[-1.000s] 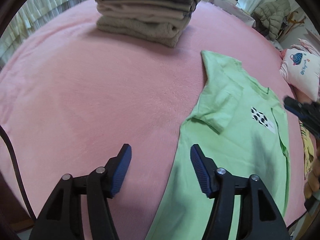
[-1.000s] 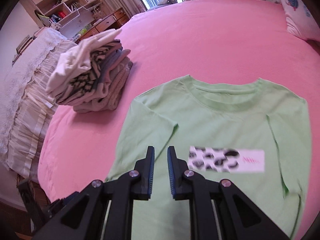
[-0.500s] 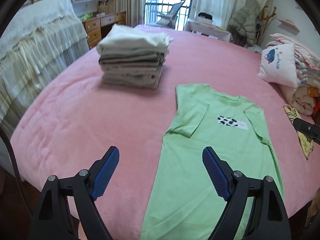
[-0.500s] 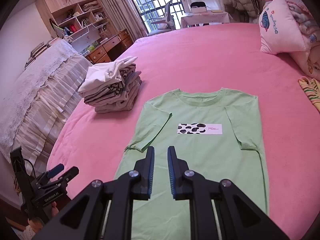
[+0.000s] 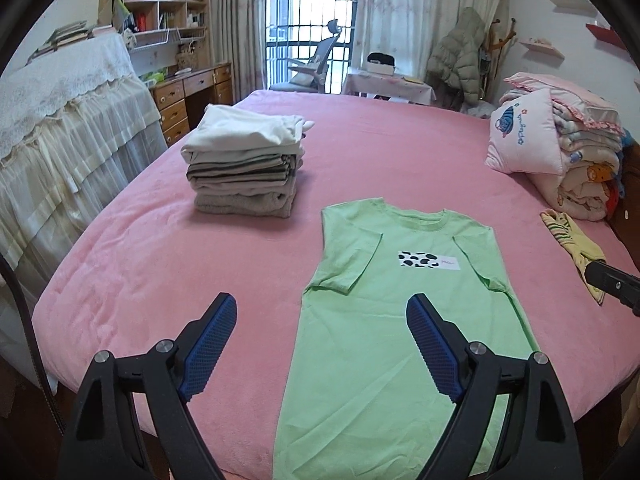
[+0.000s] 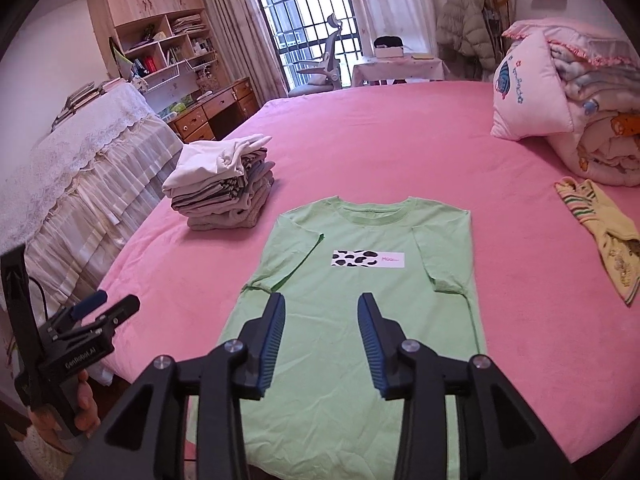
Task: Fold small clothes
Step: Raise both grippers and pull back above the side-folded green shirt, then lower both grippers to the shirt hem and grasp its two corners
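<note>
A light green T-shirt (image 5: 404, 320) with a cow-print patch lies flat on the pink bed, both sleeves folded inward; it also shows in the right wrist view (image 6: 360, 320). My left gripper (image 5: 320, 320) is open and empty, raised above the shirt's lower left edge. My right gripper (image 6: 321, 318) is open and empty, raised above the shirt's lower middle. The left gripper also appears at the left of the right wrist view (image 6: 100, 308).
A stack of folded clothes (image 5: 244, 164) sits on the bed left of the shirt. A yellow striped garment (image 6: 600, 236) lies at the right. A pink pillow (image 5: 524, 140) and bundled blankets are at the far right. The bed edge is near me.
Both grippers have pulled back and up from the shirt. The right gripper opened from shut. The left gripper opened wider.
</note>
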The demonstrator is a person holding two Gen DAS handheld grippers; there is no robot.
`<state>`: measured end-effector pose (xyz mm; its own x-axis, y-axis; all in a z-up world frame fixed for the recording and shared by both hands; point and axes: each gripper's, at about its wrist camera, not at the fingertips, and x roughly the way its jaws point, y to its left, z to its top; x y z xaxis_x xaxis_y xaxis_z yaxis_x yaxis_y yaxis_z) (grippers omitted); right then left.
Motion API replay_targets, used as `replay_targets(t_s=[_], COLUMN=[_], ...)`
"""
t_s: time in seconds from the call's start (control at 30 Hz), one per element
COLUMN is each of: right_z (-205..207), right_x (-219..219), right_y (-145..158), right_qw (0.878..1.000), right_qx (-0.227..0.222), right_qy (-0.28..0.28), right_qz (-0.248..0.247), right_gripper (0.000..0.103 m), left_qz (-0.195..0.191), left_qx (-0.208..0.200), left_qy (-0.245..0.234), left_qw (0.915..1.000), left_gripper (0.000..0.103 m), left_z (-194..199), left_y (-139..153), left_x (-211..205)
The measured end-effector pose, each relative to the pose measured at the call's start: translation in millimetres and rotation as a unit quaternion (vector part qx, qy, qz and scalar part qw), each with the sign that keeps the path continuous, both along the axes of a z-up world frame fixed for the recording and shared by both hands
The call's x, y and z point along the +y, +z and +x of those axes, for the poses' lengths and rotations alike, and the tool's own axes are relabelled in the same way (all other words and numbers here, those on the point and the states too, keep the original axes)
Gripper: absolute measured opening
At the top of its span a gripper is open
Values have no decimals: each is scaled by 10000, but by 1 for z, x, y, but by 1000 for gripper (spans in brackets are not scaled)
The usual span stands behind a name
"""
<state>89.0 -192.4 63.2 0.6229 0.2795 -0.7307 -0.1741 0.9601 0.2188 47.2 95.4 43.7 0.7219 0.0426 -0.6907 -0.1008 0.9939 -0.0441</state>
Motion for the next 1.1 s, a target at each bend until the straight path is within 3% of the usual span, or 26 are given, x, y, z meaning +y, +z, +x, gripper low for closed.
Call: replay_targets(t_s=[0.27,0.5,0.63,0.8,0.93,1.1], right_z=[-44,-72,-83,-97,-103,-112], right_x=[-20,-48,-63,-88,-114,-136], right_y=[5,-19,-42,-76,-118,-154], right_qw=[9995,9991,9989,9973,9939,9898], right_qx=[-243,-115,82,287,764,1151], right_qy=[-160,-372,-435,-571,-697,-760], right_qz=[-141,-172,-173,-371,-372,-360], right_gripper=[46,46,46,46,46,46], left_qz=[59,-79,109,71,33,-185], left_qx=[-198,-263,-12,297,955,1716], left_qy=[-413,-816,-835,-808,-842,-773], left_qw=[9989,9963,9965,9963,9919,9820], left_gripper=[92,92,92,92,92,92], left_z=[-16,-32,-34,-38,-37,-41], left_y=[10,-2,-28,-83,-143,-192], left_x=[-22,-23,-14,6,23,43])
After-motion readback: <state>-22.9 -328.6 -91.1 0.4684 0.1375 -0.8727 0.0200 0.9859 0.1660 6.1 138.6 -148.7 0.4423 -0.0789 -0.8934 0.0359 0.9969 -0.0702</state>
